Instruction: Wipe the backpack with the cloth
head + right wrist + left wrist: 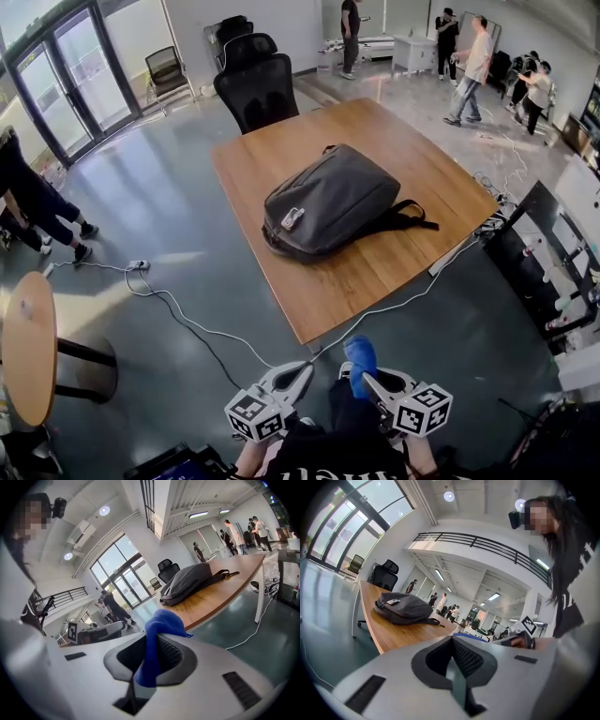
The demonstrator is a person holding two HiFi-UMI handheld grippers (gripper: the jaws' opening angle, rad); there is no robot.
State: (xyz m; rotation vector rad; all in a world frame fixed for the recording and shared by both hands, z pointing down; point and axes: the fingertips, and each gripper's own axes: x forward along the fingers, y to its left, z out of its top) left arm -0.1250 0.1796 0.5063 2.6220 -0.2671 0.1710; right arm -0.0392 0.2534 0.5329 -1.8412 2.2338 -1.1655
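My right gripper pinches the blue cloth, and my left gripper is closed empty; the backpack lies on the table, far beyond both. Unbraced, it may slide, or drag may tug the blue cloth free.

The person wears a black top with white lettering across the chest. Long dark hair falls over that top, and a small black camera sits above it at the head. Just left of the top, the left gripper is a pale grey moulded shell with dark ribbed pads in a black-rimmed hollow, slim dark slots on its casing and a marker cube of black-and-white squares; just right of the top, the right gripper has the same grey shell, ribbed pads and cube.
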